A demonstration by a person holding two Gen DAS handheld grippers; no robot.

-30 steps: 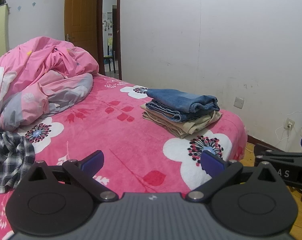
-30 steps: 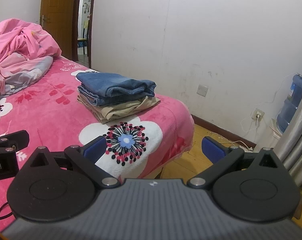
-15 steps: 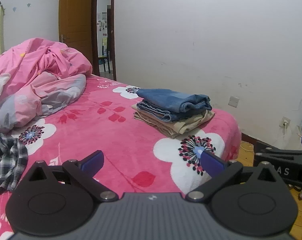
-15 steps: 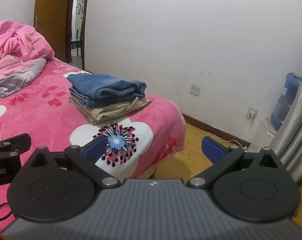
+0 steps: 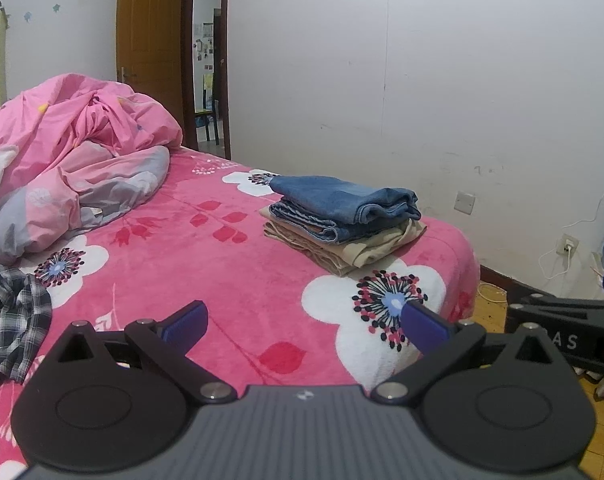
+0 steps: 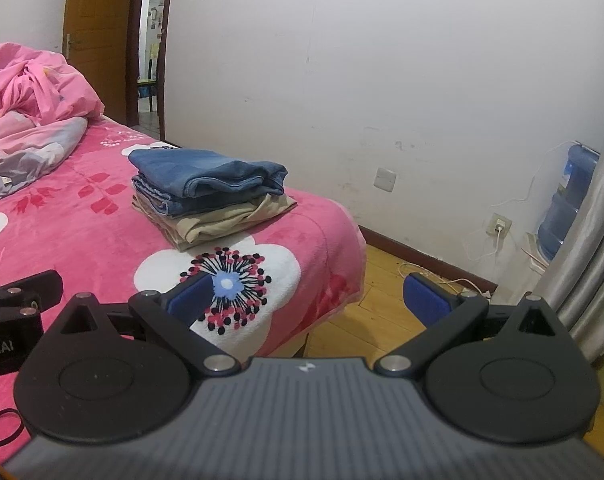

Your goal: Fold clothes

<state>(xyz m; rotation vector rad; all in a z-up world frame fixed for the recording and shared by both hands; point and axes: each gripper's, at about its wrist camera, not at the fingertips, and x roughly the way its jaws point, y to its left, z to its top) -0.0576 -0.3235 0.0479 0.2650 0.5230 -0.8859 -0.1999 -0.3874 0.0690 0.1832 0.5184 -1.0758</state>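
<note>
A neat stack of folded clothes sits near the bed's far corner: blue jeans (image 5: 344, 204) on top of beige trousers (image 5: 366, 246). The same blue jeans (image 6: 205, 178) and beige trousers (image 6: 221, 222) show in the right wrist view. A crumpled black-and-white plaid shirt (image 5: 11, 320) lies at the left edge of the bed. My left gripper (image 5: 304, 326) hovers open over the pink blanket, holding nothing. My right gripper (image 6: 308, 300) is open too, above the bed's corner and the floor, well short of the stack.
The bed wears a pink floral blanket (image 5: 205, 264), with a bunched pink duvet (image 5: 73, 160) at the back left. A white wall (image 5: 422, 100) runs along the right. A wooden floor (image 6: 382, 280), a blue water jug (image 6: 568, 204) and a grey curtain (image 6: 590, 264) lie to the right.
Both grippers have tilted up and drifted slightly; the folded stack and plaid shirt sit lower in view. Both stay open and nothing on the bed has moved.
</note>
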